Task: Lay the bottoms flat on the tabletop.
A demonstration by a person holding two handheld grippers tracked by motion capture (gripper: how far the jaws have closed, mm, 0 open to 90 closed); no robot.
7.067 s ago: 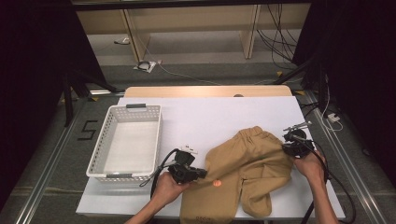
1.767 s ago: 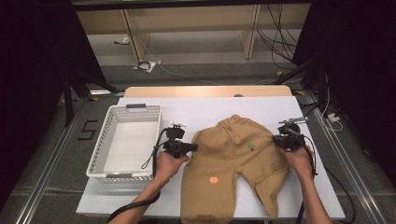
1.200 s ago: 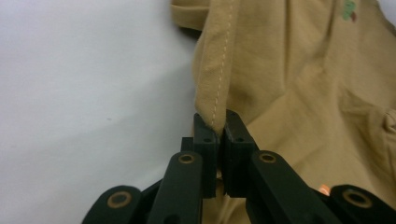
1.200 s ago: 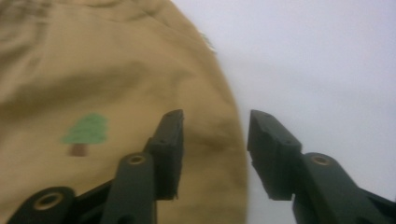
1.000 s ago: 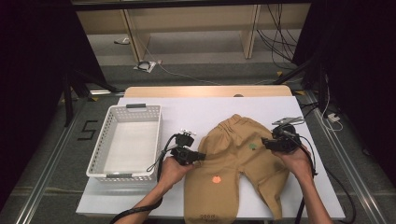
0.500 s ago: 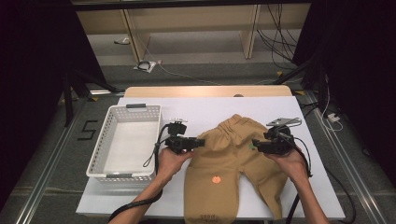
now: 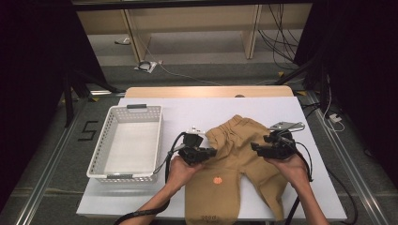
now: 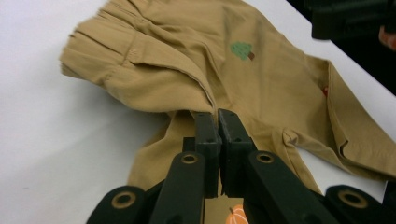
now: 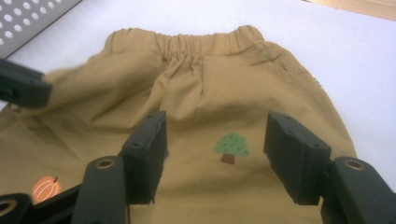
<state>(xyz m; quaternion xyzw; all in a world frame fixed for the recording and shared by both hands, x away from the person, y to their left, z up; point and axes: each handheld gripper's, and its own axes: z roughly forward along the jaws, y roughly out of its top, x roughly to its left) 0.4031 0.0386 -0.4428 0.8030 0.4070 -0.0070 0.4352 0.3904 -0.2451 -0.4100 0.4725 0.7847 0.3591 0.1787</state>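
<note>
We see the tan trousers [image 7: 234, 164] lying flat on the white table [image 7: 211, 108], waistband toward the far edge and the legs running back to the near edge. The left gripper [image 7: 210, 153] sits at the trousers' left edge; its jaws have just been closing and now meet, and in the left gripper view [image 8: 217, 116] we cannot tell whether any cloth is caught between them. The right gripper [image 7: 256, 147] hovers over the right leg; its jaws have just been opening and stand wide, astride a small green tree patch [image 9: 231, 147] without pressing the fabric. An orange pumpkin patch [image 7: 217, 180] marks the left leg. A white perforated basket [image 7: 110, 164] stands just to the left, well apart from the trousers. Nothing lies between the grippers and the cloth.
</note>
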